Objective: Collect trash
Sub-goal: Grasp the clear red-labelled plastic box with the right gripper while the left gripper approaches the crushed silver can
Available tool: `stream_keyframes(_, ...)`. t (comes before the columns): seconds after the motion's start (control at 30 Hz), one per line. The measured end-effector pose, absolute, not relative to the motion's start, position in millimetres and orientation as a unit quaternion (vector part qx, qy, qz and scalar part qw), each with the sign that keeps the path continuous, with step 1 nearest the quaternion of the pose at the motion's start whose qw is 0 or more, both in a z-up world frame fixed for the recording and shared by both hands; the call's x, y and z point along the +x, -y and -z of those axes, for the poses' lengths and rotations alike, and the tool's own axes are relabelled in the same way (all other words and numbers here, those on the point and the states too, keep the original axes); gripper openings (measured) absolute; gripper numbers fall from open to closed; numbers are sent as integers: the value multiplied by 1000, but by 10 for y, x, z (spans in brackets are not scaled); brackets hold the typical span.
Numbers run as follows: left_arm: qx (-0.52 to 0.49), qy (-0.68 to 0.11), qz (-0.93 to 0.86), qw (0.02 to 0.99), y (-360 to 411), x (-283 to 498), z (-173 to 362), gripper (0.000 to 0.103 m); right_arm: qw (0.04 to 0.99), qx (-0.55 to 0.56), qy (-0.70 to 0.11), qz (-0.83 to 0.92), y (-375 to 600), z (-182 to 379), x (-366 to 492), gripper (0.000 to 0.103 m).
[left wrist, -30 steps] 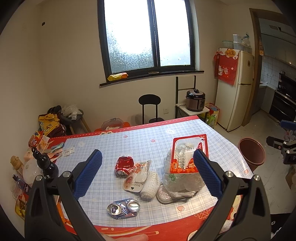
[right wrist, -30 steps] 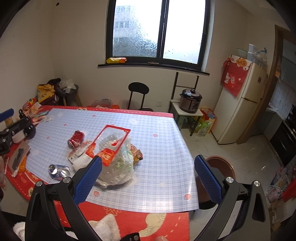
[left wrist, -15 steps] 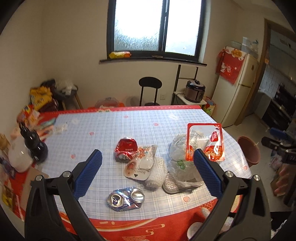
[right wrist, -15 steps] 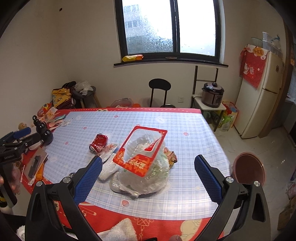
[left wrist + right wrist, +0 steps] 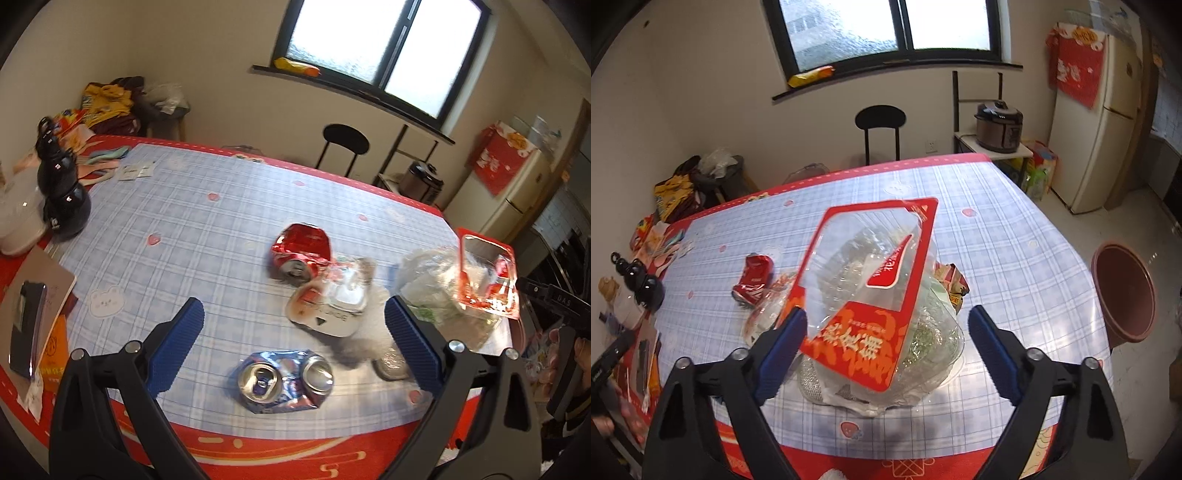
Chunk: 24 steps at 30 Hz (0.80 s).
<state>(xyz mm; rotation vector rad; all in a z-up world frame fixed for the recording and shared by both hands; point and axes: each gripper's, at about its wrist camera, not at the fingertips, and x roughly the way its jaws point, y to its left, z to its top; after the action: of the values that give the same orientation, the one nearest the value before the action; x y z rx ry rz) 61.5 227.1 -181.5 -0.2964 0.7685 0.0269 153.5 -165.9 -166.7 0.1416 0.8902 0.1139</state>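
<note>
Trash lies on a blue checked tablecloth (image 5: 177, 229). My left gripper (image 5: 293, 338) is open and empty above a crushed blue can (image 5: 282, 380). Beyond it lie a crushed red can (image 5: 299, 249), a silver pouch (image 5: 332, 302) and a white wad. My right gripper (image 5: 888, 349) is open and empty, with a red-framed clear package (image 5: 871, 291) between its fingers, on top of a heap of clear plastic (image 5: 923, 350). The same package also shows at the right in the left wrist view (image 5: 484, 277). The red can shows in the right wrist view (image 5: 753, 278).
A brown bin (image 5: 1123, 291) stands on the floor right of the table. A black bottle (image 5: 61, 192), a white jar, a phone on a notebook (image 5: 27, 310) and snack packets sit at the table's left end. A black stool (image 5: 881, 127), cooker and fridge stand behind.
Both grippers have moved down and closer to the table. The left one has swung left over the cans; the right one has closed in on the red-framed package. Both stay open.
</note>
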Motion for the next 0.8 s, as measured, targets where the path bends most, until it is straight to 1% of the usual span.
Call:
stream_keyframes(0.17,-154,-369,-38,916,-2458,524,1976,96,891,100,-440,-50,1677,1866,1624,77)
stream_keyframes(0.33,-161,-387,-40,907,-2510,487,2117,95,891,102,-440,-45,1606,1937,1670,77)
stream_keyframes(0.43,-155,-404,-36,901,-2486,502,2208,91,891,99,-441,-46,1573,1960,1702,75)
stream_keyframes(0.47,-153,-408,-36,899,-2483,506,2234,89,890,99,-442,-45,1569,1967,1709,73)
stream_keyframes(0.5,-151,-414,-36,897,-2472,514,2266,88,889,100,-444,-45,1564,1976,1720,67)
stream_keyframes(0.57,-153,-422,-36,893,-2468,523,2316,86,887,103,-448,-48,1573,1990,1730,60)
stream_keyframes(0.63,-158,-429,-32,889,-2451,536,2362,83,887,102,-447,-49,1576,1983,1708,57)
stream_keyframes(0.67,-158,-433,-31,887,-2435,544,2381,83,888,101,-446,-49,1577,1975,1688,54)
stream_keyframes(0.8,-155,-441,-22,884,-2368,567,2424,82,890,105,-440,-54,1585,1939,1600,46)
